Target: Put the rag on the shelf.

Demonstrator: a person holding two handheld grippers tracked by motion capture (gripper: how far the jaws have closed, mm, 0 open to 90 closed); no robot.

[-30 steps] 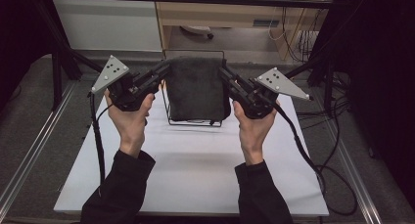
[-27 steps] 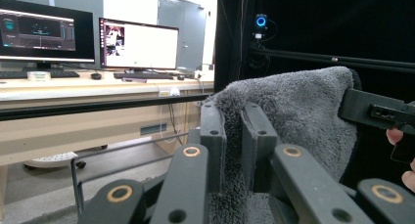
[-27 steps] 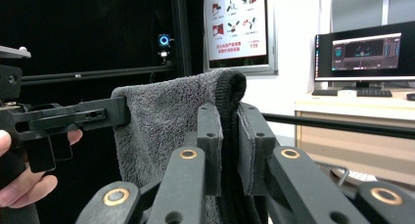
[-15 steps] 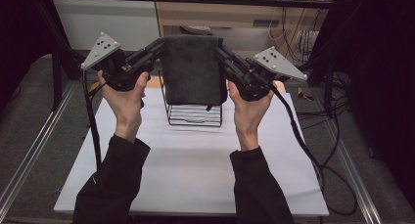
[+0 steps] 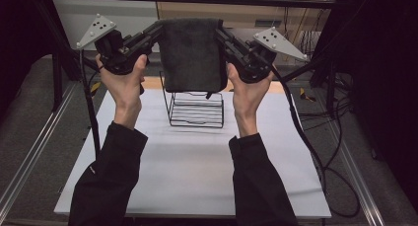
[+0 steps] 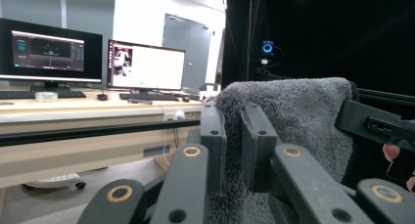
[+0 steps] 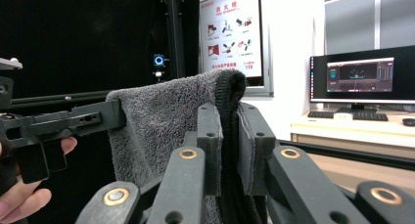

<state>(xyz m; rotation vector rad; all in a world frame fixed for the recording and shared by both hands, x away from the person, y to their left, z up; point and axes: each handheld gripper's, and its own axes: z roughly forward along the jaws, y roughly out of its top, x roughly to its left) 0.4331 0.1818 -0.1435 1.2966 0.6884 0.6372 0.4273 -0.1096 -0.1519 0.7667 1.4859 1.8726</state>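
Each claw, left (image 5: 158, 32) and right (image 5: 220, 33), grips a top corner of the dark grey, fluffy towel (image 5: 191, 53), hanging flat.

Black sleeves (image 5: 111, 179), black hand-held gripper (image 5: 156, 32) bodies, grey, seemingly white-dotted plates (image 5: 96, 28).

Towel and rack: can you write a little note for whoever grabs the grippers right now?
Left gripper: shut on the grey towel's top left corner.
Right gripper: shut on its top right corner.
Towel hangs folded between them, in the air above the black wire rack on the white table.
Done: towel gripped and held up, clear of the rack.
Left: probably lower it over the rack or lay it down; keep both grips level.
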